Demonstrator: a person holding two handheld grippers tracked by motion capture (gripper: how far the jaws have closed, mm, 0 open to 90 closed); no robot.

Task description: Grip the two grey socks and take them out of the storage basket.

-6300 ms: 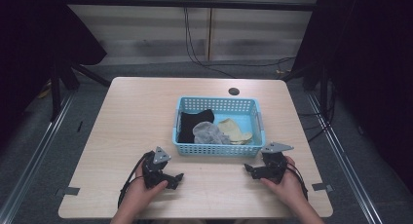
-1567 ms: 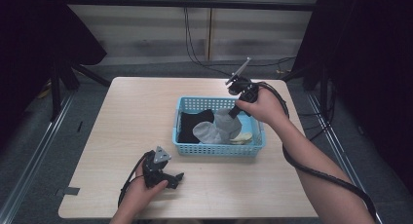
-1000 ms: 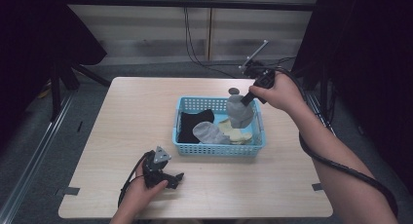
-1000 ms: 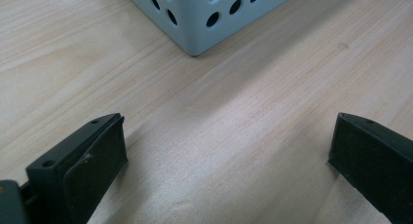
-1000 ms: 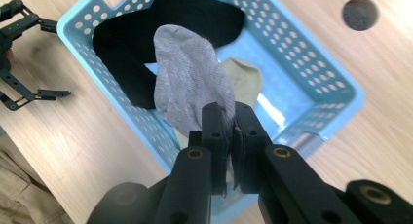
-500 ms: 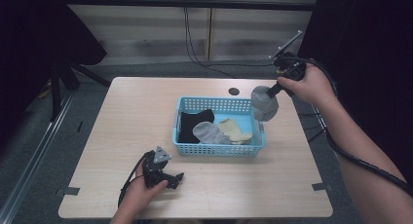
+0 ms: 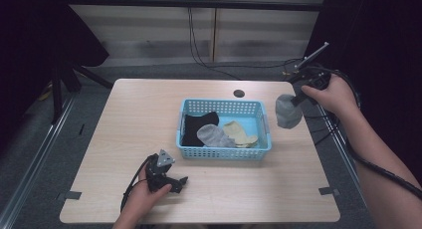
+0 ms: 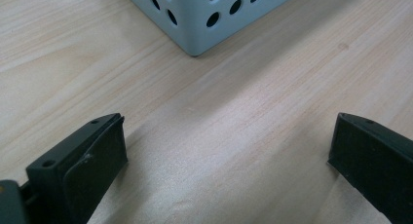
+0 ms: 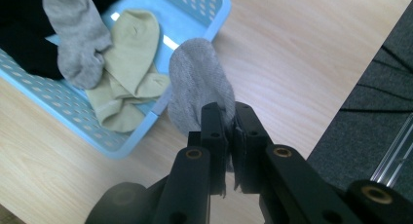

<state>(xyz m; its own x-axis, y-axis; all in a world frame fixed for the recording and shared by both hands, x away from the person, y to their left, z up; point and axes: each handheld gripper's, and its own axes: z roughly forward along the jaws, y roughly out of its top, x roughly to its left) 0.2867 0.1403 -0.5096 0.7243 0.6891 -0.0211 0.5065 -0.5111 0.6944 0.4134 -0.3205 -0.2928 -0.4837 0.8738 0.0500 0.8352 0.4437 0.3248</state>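
High view: one light-blue basket [image 7: 266, 134] sits near the middle of the desk [image 7: 124, 119], and two hand-held grippers are out. Counting socks: one grey sock [image 7: 288, 111] hangs in the air past the basket's right end, above the desk's right edge, and inside the basket lie a second grey sock [image 7: 215, 136], some black fabric [image 7: 198, 128] and pale yellow socks [image 7: 240, 133]. How many black or yellow pieces there are is hard to tell, since they overlap. A dark round hole [image 7: 239, 93] marks the desk just behind the basket. The right hand-held gripper [image 7: 297, 98] has its jaws pressed together on the upper end of the hanging grey sock, which droops directly below the jaw tips; in the right gripper view the pinched edge is hidden between the jaws and the rest of the sock hangs over the basket's corner. The left hand-held gripper [image 7: 182, 184] rests on the desk in front of the basket, jaws spread wide with bare wood between them and one basket corner ahead.
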